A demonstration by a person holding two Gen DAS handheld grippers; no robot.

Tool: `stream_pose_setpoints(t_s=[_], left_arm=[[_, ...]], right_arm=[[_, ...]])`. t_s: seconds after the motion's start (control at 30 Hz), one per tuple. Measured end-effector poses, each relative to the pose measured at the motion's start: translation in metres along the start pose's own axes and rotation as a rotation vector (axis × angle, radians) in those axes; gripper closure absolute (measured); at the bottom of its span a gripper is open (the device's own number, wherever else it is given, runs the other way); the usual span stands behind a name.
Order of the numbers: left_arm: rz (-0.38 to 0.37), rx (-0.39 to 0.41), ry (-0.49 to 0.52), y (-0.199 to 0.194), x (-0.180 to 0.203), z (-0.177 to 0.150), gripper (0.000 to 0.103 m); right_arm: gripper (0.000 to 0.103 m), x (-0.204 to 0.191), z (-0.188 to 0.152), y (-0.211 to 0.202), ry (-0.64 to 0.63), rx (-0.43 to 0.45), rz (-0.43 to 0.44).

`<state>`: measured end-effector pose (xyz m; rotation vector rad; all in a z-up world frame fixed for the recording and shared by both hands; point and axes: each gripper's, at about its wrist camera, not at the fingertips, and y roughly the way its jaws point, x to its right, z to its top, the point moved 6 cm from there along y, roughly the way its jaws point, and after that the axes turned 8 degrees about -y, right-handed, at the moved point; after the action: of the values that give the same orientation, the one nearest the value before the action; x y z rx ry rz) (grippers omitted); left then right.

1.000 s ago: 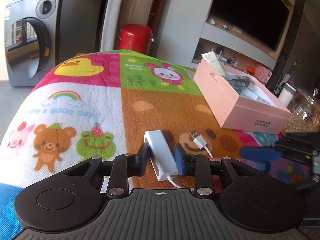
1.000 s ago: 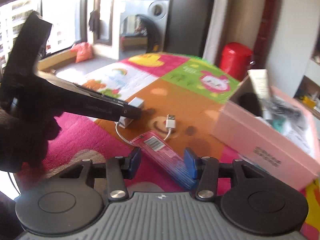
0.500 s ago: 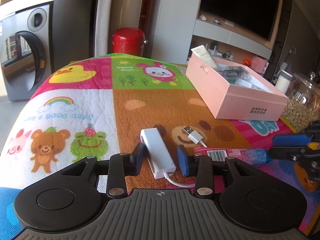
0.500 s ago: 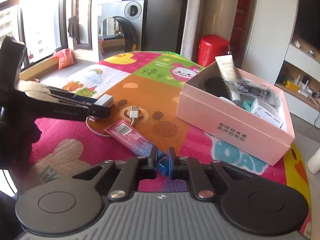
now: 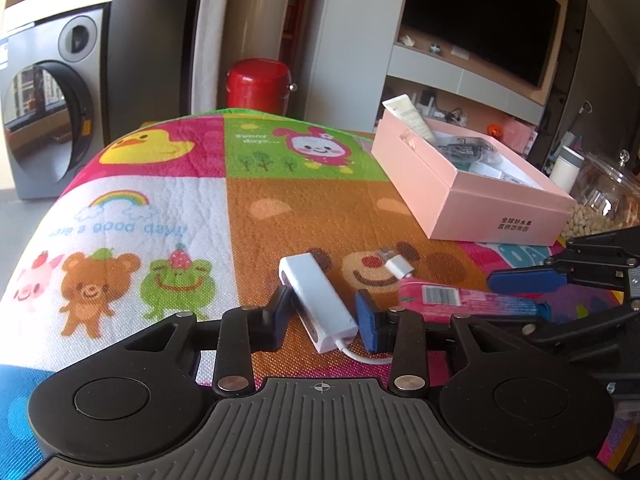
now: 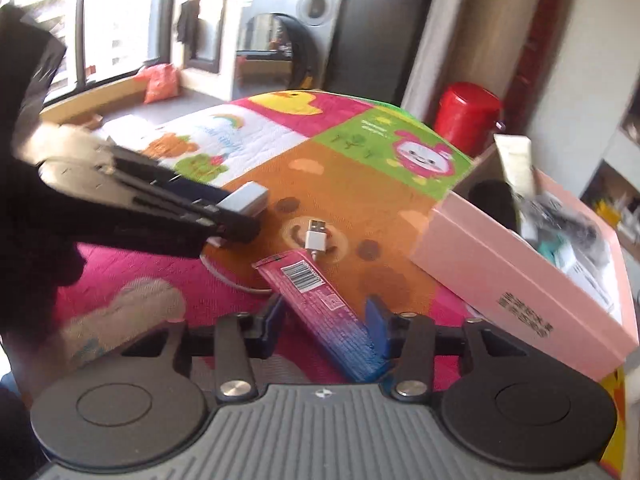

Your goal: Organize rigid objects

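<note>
Left wrist view: the left tongs stand open astride the white adapter on the bench mat, not yet clamped; I would close squarely on its long sides, minding the cable. The mat reads "a good day!!" and "Sunny days...".

Right wrist view: the right tongs gape around the near end of the pink tube, unclamped. The pink box, right, carries unreadable print.

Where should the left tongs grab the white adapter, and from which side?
Grip the white adapter across its two long flat sides, mid-body, coming from the cable end. It lies flat on the mat, already between the open left tongs.
</note>
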<state>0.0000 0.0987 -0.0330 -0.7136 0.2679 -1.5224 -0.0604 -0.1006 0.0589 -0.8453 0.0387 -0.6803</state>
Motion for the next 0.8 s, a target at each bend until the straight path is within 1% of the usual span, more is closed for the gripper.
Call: stream_pose_setpoints(t_s=[0.07, 0.13, 0.17, 0.23, 0.33, 0.4, 0.5, 0.6, 0.7, 0.8], left_arm=[[-0.008, 0.000, -0.002, 0.000, 0.000, 0.000, 0.060], [-0.007, -0.002, 0.000, 0.000, 0.000, 0.000, 0.063], [-0.005, -0.001, 0.001, 0.000, 0.000, 0.000, 0.064], [0.001, -0.002, 0.008, 0.000, 0.002, 0.000, 0.064], [0.026, -0.002, 0.041, 0.001, 0.006, -0.001, 0.064], [0.045, -0.003, 0.067, 0.002, 0.009, -0.002, 0.064], [0.064, -0.002, 0.093, 0.003, 0.012, -0.003, 0.063], [0.068, -0.004, 0.099, 0.003, 0.012, -0.003, 0.063], [0.082, -0.004, 0.118, 0.003, 0.014, -0.004, 0.063], [0.087, -0.004, 0.126, 0.004, 0.015, -0.004, 0.062]], right_arm=[[0.062, 0.010, -0.008, -0.004, 0.057, -0.003, -0.007], [0.062, 0.019, -0.017, -0.010, 0.100, -0.005, -0.022], [0.067, 0.022, -0.022, -0.013, 0.121, -0.008, -0.032], [0.071, 0.031, -0.034, -0.023, 0.174, -0.021, -0.068], [0.072, 0.042, -0.049, -0.036, 0.254, -0.027, -0.074], [0.072, 0.045, -0.055, -0.042, 0.281, -0.038, -0.069], [0.070, 0.041, -0.056, -0.043, 0.293, -0.058, -0.061], [0.069, 0.030, -0.054, -0.034, 0.274, -0.069, -0.033], [0.072, 0.021, -0.049, -0.029, 0.213, -0.045, -0.074], [0.072, 0.021, -0.045, -0.029, 0.216, -0.050, -0.064]])
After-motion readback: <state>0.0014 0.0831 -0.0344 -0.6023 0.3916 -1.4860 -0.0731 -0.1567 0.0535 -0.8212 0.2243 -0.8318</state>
